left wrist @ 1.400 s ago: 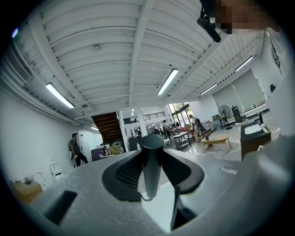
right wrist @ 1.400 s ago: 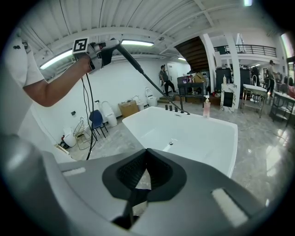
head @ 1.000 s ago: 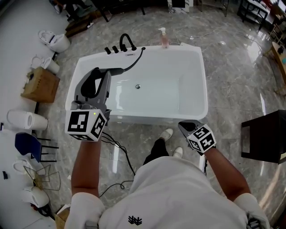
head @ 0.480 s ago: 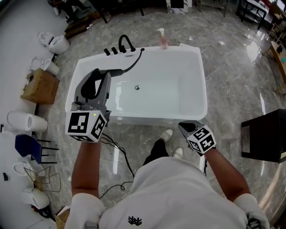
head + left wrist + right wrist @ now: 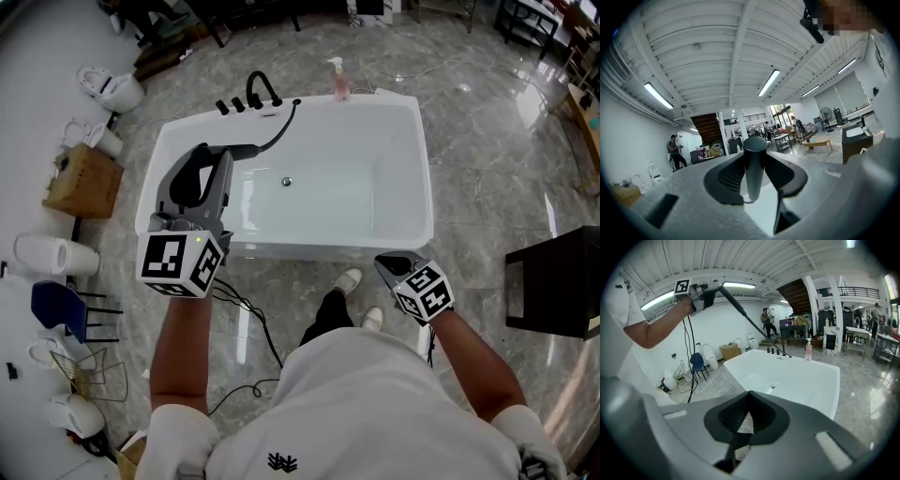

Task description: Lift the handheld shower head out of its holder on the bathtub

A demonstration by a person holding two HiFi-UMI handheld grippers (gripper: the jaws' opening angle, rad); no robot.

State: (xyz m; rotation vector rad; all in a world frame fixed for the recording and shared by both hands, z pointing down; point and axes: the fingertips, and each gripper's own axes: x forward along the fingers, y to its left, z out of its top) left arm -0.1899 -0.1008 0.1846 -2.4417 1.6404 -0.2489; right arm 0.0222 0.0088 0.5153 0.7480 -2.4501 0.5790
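White bathtub (image 5: 424, 178), shower head (image 5: 754, 166) clamped in left hand-held gripper (image 5: 214, 157), right hand-held gripper (image 5: 748, 404) closed, empty

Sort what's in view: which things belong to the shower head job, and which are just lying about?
Job:
shower head, clamped in the left tool
its hose
bathtub

Lying about:
soap bottle
cardboard box
blue chair
white toilet
dark table

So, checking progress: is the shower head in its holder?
Out: the left tool grips the shower head aloft, hose trailing to the bathtub.
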